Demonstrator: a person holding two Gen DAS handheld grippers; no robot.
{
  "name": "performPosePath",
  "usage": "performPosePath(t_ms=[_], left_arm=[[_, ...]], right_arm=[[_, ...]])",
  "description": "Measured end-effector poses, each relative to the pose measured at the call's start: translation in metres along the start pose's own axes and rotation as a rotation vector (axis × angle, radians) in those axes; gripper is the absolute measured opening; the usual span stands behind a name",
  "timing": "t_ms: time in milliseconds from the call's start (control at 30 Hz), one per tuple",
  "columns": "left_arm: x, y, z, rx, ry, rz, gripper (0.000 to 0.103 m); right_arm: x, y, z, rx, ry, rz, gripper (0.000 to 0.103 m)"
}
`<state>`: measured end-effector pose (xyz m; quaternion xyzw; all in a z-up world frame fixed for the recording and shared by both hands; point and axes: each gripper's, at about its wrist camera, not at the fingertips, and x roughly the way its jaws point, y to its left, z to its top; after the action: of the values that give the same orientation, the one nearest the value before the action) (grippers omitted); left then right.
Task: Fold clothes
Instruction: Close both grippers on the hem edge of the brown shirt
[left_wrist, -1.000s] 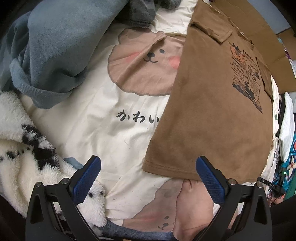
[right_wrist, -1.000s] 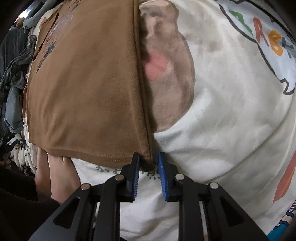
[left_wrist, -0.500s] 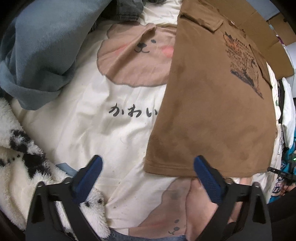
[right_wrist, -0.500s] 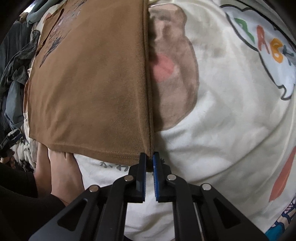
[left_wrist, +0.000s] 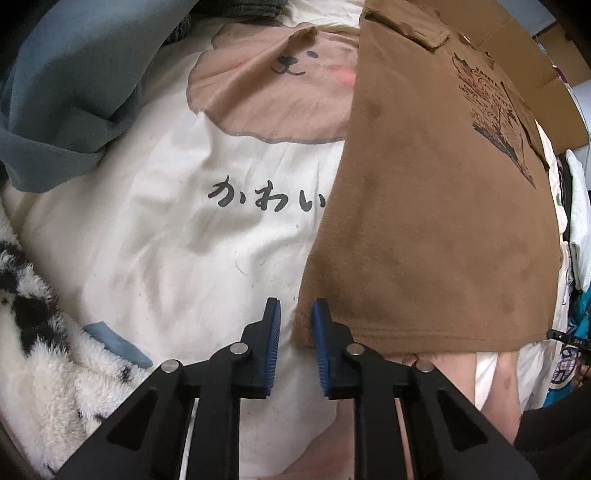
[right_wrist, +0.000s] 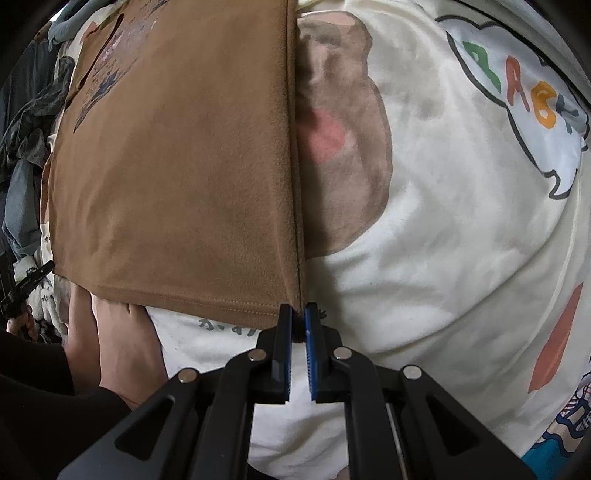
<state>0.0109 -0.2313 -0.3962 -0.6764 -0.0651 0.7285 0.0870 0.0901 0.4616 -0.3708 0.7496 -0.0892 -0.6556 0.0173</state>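
A folded brown T-shirt (left_wrist: 436, 221) lies flat on a cream bedsheet (left_wrist: 166, 240) printed with cartoon bears. The left gripper (left_wrist: 295, 314), its jaws narrow and closing, straddles the shirt's hem corner at 6 o'clock. The right gripper (right_wrist: 299, 314) pinches the opposite hem corner tight. A blue-grey garment (left_wrist: 74, 74) sits at 10 o'clock in the left wrist view; a bare foot (right_wrist: 122, 350) lies beside the hem at 8 o'clock in the right.

brown T-shirt (left_wrist: 436, 229): flat on cream printed bedsheet (left_wrist: 166, 251), hem nearest the cameras
grey-blue garment (left_wrist: 66, 85): heaped far left of shirt
fluffy black-and-white blanket (left_wrist: 40, 350): near left
left gripper (left_wrist: 295, 317): at hem's left corner, closing
right gripper (right_wrist: 299, 319): on hem's right corner
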Motion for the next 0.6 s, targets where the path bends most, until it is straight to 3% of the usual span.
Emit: performPosePath(t_ms=[400, 600], left_arm=[[0.014, -0.005, 0.005, -0.019, 0.016, 0.022, 0.018], [0.014, -0.005, 0.005, -0.048, 0.018, -0.003, 0.018]], right_arm=[[-0.009, -0.007, 0.005, 0.001, -0.003, -0.056, 0.005], [-0.014, -0.009, 0.011, 0.008, -0.014, -0.092, 0.005]])
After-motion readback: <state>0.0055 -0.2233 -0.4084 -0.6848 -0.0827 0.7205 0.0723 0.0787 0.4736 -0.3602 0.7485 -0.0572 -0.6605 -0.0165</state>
